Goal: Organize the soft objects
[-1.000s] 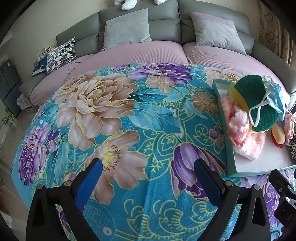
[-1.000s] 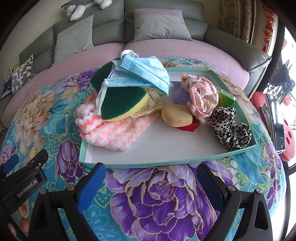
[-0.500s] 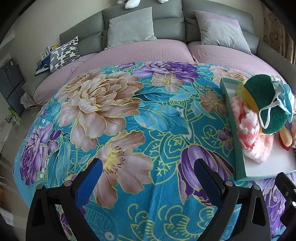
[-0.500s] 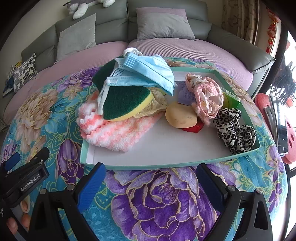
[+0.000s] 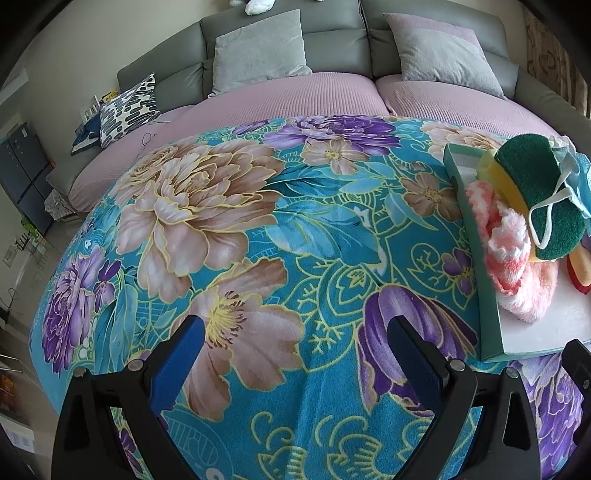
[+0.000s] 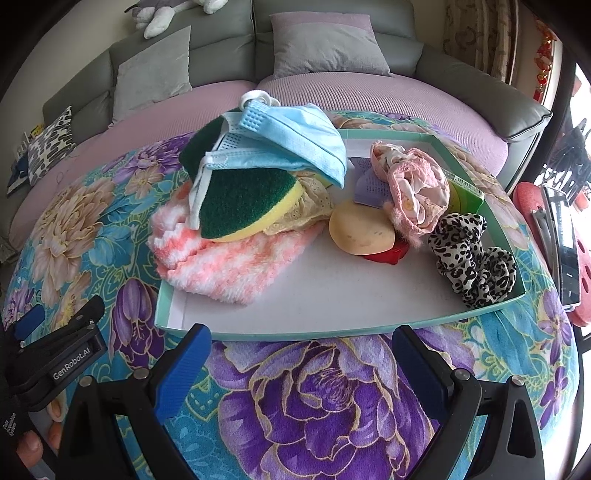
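Observation:
A teal-rimmed tray [image 6: 280, 334] with a white floor lies on the floral blanket [image 6: 314, 398]. In it are a pink-and-white fluffy cloth [image 6: 236, 266], a green-and-yellow sponge [image 6: 243, 201], a blue face mask [image 6: 295, 142], a pink fabric bundle [image 6: 417, 188], a tan round sponge [image 6: 360, 229] and a leopard-print scrunchie [image 6: 472, 258]. My right gripper [image 6: 301, 365] is open just in front of the tray's near rim, holding nothing. My left gripper [image 5: 295, 354] is open over bare blanket [image 5: 221, 221], left of the tray [image 5: 484, 280], and is seen at the left edge of the right wrist view.
A grey sofa with lilac seat covers [image 5: 295, 92] and cushions [image 5: 258, 48] curves behind the blanket. A patterned pillow [image 5: 129, 107] lies at far left. A red stool with a phone-like object [image 6: 561, 243] stands right of the blanket. A plush toy [image 6: 166, 11] sits on the sofa back.
Both grippers have drifted slightly; the tray sits a little further right in the left wrist view and a little closer in the right wrist view. Both stay open.

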Motion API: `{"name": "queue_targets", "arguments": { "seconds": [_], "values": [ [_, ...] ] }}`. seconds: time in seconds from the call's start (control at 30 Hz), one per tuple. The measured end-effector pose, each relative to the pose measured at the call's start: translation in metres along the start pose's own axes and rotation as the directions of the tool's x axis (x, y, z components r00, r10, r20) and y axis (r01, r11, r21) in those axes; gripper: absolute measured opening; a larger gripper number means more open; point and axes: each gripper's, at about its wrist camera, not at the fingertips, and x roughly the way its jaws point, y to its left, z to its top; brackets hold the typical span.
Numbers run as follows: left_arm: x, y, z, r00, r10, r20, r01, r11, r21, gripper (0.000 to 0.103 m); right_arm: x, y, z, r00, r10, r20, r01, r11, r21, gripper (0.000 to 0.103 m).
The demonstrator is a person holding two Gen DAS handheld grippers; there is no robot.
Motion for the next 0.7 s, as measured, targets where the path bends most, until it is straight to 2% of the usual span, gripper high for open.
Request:
{"name": "queue_targets", "arguments": {
  "seconds": [0.7],
  "values": [
    [0.0082,-0.0021,-0.0020,1.000,0.012,-0.024,-0.012,1.000,0.006,0.099,0.0085,0.0039,-0.0004,1.000,-0.003,-0.012,0.003,1.000,-0.008,0.100]
  ]
}}
